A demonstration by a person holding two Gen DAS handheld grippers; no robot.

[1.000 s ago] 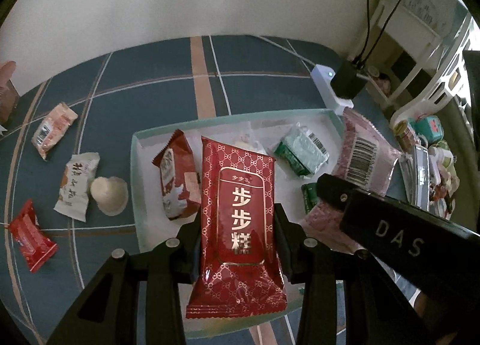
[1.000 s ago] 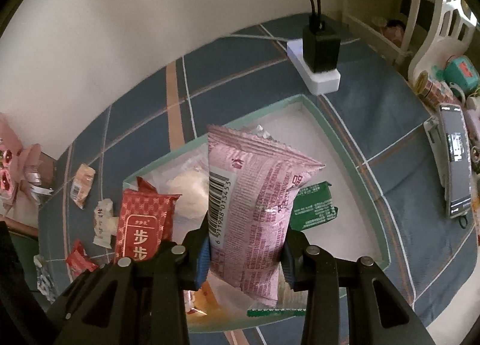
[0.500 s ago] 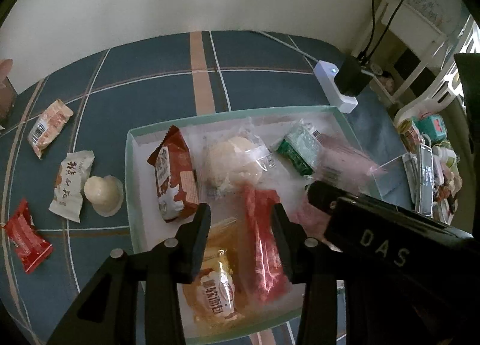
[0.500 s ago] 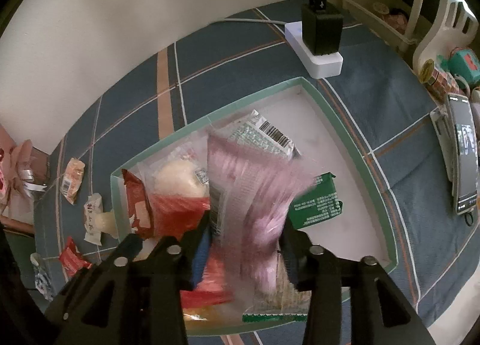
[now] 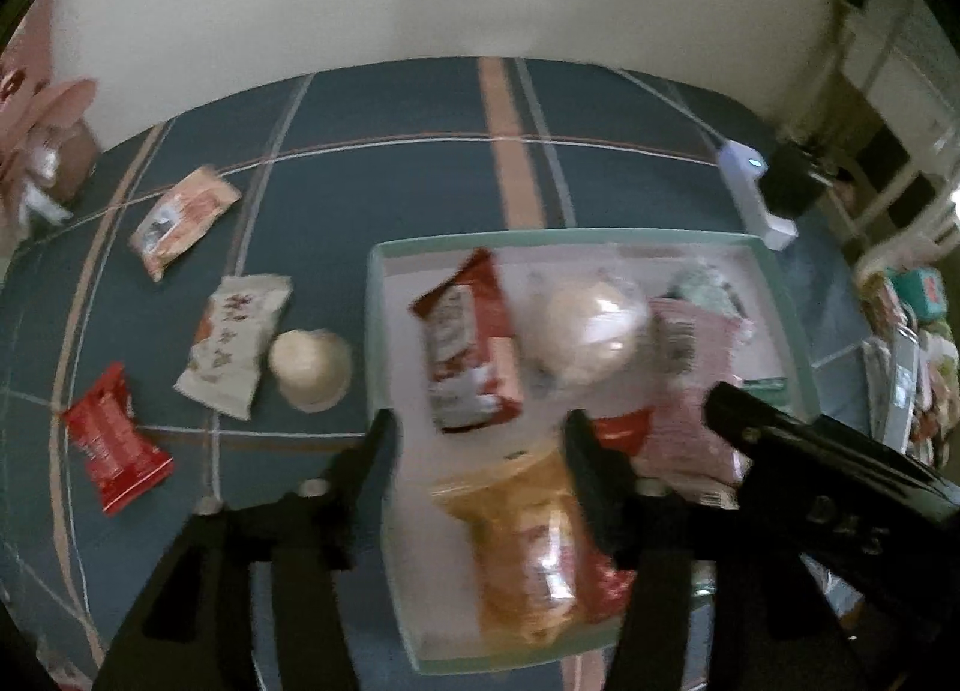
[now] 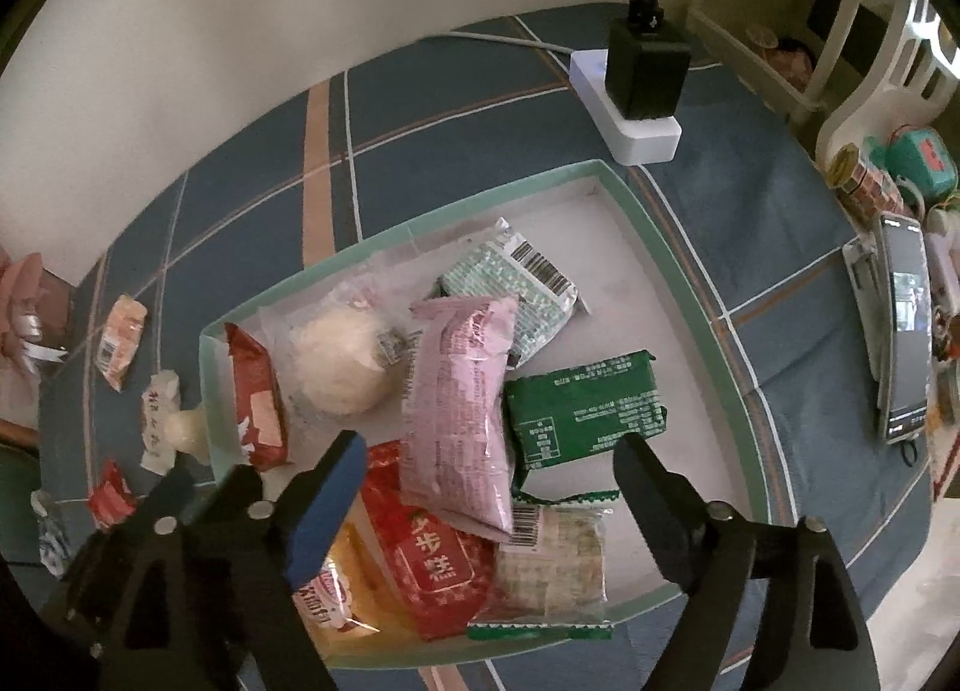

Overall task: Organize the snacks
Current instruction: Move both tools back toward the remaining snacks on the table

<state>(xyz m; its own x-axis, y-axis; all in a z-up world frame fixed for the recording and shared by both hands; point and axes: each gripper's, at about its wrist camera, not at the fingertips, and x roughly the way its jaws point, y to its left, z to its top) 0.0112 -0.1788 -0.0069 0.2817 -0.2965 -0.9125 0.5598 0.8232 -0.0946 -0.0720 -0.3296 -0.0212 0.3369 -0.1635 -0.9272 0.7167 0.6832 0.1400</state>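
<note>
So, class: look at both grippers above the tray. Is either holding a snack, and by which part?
Neither. The left gripper and right gripper are opening, with nothing between their jaws; the pink packet lies in the tray.

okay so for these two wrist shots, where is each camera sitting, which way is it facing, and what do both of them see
Left wrist: on the left gripper, looking steeply down along its opening, empty fingers at the tray and loose snacks on the tablecloth; the right gripper's black body intrudes.
Right wrist: on the right gripper, looking steeply down into the tray; its opening fingers grip nothing, above the pink packet.
Shared: tray, pink packet, round bun, power strip.
</note>
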